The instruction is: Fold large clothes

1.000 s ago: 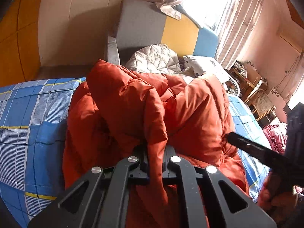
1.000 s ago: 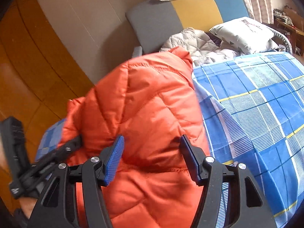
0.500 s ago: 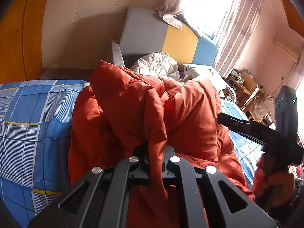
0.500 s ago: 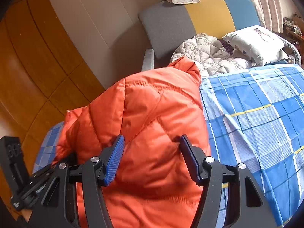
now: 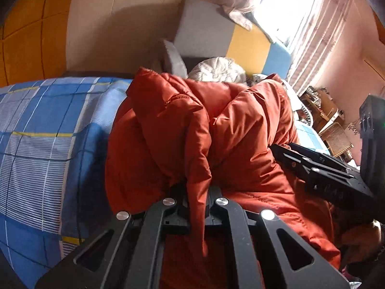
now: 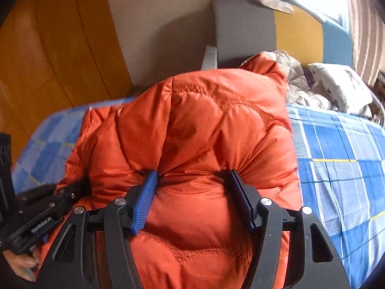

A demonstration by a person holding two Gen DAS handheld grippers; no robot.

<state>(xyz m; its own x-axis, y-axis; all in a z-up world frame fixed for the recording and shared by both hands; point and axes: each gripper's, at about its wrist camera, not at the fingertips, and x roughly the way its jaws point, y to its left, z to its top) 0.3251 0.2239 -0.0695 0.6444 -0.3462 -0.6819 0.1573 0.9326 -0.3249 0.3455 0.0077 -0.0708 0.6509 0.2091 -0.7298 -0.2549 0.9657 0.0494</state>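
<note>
Your left gripper [image 5: 196, 207] pinches a fold of the orange down jacket [image 6: 204, 130] heaped on the blue plaid bedspread [image 6: 341, 159] — your right gripper [image 6: 192, 197], level and forward-pointing, squeezes its puffy bulk, jaws partly spread.

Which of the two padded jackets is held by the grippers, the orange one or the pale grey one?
The orange jacket; both grippers, left and right, pinch it. The pale grey jacket lies untouched behind it by the headboard.
</note>
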